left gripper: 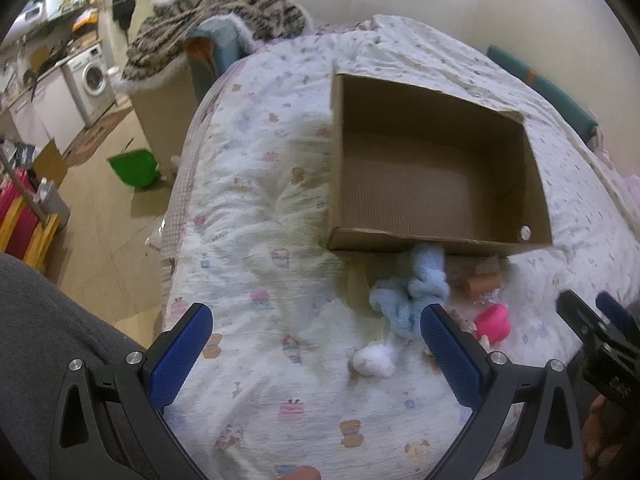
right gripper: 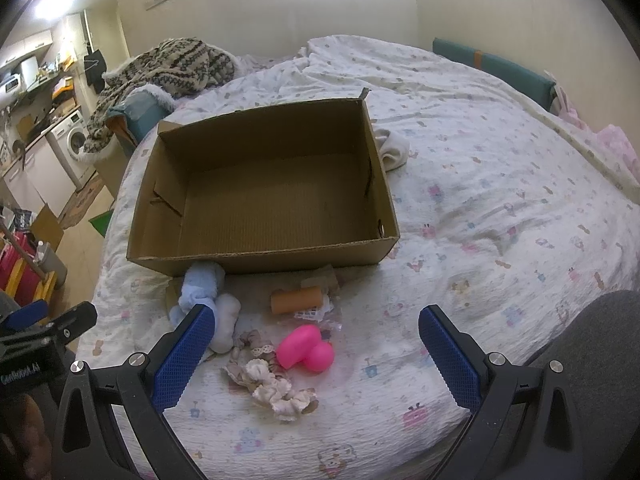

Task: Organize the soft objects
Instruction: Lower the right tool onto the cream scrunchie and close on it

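Note:
An empty cardboard box (right gripper: 264, 196) sits on the bed; it also shows in the left wrist view (left gripper: 436, 168). In front of it lie a light blue fluffy cloth (right gripper: 200, 284) (left gripper: 424, 276), a white soft piece (right gripper: 226, 320) (left gripper: 370, 358), an orange-brown roll (right gripper: 298, 298) (left gripper: 482, 282), a pink soft toy (right gripper: 306, 348) (left gripper: 494, 320) and beige lace scrunchies (right gripper: 272, 384). My left gripper (left gripper: 316, 322) is open and empty, just left of the blue cloth. My right gripper (right gripper: 316, 324) is open and empty, hovering over the pink toy and scrunchies.
A white cloth (right gripper: 394, 148) lies right of the box. A patterned knit blanket (right gripper: 172, 68) is heaped at the bed's far left corner. The bed's left edge drops to a floor with a green bin (left gripper: 134, 168) and a washing machine (left gripper: 90, 78).

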Motion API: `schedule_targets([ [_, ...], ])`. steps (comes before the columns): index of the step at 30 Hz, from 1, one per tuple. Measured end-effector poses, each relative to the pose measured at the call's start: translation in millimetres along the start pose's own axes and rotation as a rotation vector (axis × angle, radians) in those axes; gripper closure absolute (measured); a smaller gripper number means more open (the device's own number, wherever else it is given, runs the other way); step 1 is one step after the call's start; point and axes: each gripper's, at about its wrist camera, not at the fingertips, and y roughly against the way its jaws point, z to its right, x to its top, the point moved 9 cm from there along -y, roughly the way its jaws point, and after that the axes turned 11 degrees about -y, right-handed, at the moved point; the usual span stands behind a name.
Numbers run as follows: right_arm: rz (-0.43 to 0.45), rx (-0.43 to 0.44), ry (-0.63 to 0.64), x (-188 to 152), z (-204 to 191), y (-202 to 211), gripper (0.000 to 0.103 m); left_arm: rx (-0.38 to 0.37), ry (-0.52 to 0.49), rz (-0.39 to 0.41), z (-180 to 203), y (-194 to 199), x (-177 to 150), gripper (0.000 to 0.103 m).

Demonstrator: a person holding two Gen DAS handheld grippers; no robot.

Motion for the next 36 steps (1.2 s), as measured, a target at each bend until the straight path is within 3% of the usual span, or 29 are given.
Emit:
schedule_targets([
  [7, -0.066, 0.012, -0.098, -5, 16, -12, 0.0, -0.013, 0.11, -0.135, -34, -30, 2, 0.003],
  [9, -0.079, 0.013, -0.107, -6, 17, -14, 0.0, -0.062, 0.143, -0.199, -33, -46, -1, 0.015],
  [11, -0.087, 0.014, -0.106, -8, 15, -16, 0.0, -0.102, 0.142, -0.243, -23, -60, -1, 0.019],
  [13, -0.091, 0.015, -0.102, -8, 16, -17, 0.0, -0.115, 0.117, -0.263, -10, -72, 1, 0.022],
  [15, -0.094, 0.016, -0.101, -7, 17, -18, 0.0, -0.156, 0.11, -0.279, 6, -83, 3, 0.041],
  [17, -0.098, 0.014, -0.103, -8, 17, -18, 0.0, -0.187, 0.116, -0.296, 18, -96, 4, 0.05],
  [23, -0.102, 0.008, -0.103, -8, 19, -20, 0.0, -0.254, 0.155, -0.356, 36, -133, -1, 0.069],
  [24, -0.103, 0.007, -0.101, -8, 19, -20, 0.0, -0.256, 0.15, -0.36, 38, -138, -2, 0.081],
  [27, -0.109, 0.008, -0.107, -8, 20, -22, 0.0, -0.269, 0.162, -0.358, 39, -140, -4, 0.095],
  [33, -0.154, 0.043, -0.195, -8, 33, -26, 0.0, -0.246, 0.165, -0.286, 26, -112, 1, 0.097],
  [36, -0.277, 0.1, -0.268, -22, 37, -37, 0.0, -0.213, 0.149, -0.255, 18, -91, 1, 0.097],
])
